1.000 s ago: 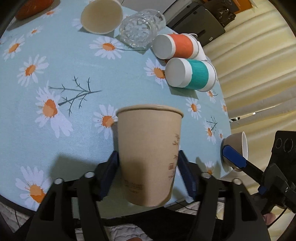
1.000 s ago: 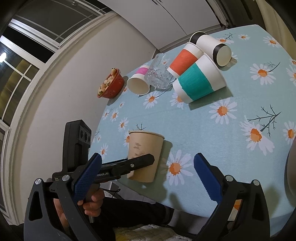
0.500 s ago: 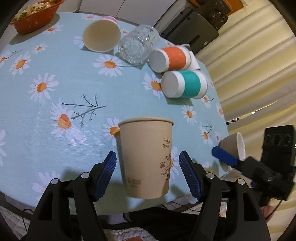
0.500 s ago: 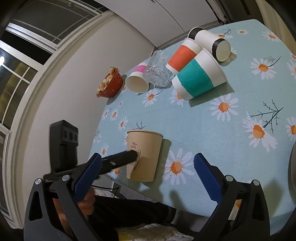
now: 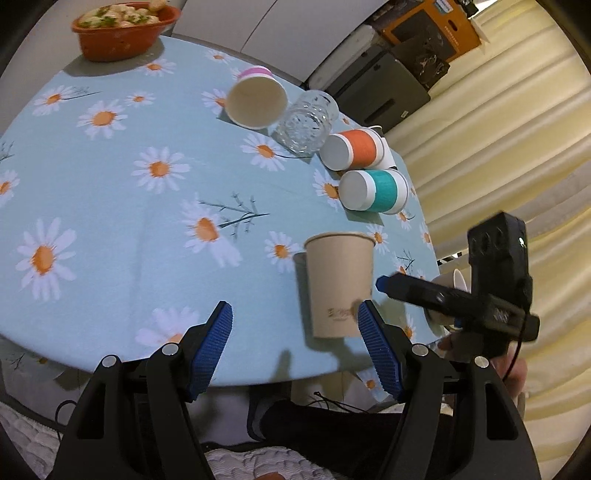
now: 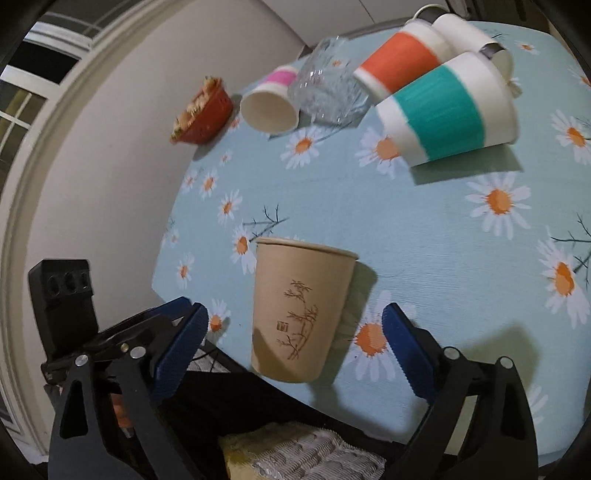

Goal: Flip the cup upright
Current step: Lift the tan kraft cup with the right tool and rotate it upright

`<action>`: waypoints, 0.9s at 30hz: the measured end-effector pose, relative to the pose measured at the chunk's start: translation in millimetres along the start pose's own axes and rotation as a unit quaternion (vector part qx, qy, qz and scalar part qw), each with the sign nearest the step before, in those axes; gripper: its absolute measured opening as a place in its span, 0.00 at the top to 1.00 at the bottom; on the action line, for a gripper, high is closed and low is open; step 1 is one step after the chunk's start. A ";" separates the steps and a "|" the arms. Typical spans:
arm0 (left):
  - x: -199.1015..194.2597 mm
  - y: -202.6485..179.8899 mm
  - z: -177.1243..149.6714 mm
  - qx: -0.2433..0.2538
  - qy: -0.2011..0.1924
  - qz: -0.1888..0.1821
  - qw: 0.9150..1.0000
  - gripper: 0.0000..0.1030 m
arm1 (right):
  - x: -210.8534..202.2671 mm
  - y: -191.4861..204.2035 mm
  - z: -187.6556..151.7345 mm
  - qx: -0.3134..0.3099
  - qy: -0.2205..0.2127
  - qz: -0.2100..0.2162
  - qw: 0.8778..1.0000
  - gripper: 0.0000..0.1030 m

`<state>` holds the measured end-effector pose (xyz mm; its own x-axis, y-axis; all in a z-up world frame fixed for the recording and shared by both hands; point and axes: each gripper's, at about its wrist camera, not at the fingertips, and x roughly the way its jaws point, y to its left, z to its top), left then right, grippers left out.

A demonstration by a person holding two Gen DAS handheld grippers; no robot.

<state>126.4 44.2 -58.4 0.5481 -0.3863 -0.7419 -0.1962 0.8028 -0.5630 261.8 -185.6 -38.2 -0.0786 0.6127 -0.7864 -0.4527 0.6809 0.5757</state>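
A tan paper cup with a bamboo print stands upright near the table's front edge; it also shows in the right wrist view. My left gripper is open and empty, just left of and nearer than the cup. My right gripper is open, its jaws wide on either side of the cup's base without touching it. The right gripper's finger reaches in from the right in the left wrist view.
On the daisy tablecloth lie a teal cup, an orange cup, a glass and a pink cup, all on their sides. A red bowl of food stands at the back.
My left gripper opened, let go of the tan cup and drew back to the left. The cup stays upright. My right gripper moved in close around the cup.
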 end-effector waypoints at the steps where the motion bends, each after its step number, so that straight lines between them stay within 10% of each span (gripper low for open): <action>1: -0.4 2.4 -3.2 -0.002 0.000 -0.002 1.000 0.33 | 5.0 2.2 1.4 0.000 0.007 -0.011 1.000 0.13; 27: -2.9 37.3 -23.0 -0.029 -0.002 -0.073 0.997 0.33 | 23.4 25.5 3.9 0.019 0.021 -0.063 0.998 0.42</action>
<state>98.8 64.8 -85.7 0.5771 -0.4949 -0.6496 -0.1618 0.7104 -0.6850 251.9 -152.3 -41.0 -0.0608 0.5050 -0.8610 -0.4268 0.7665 0.4798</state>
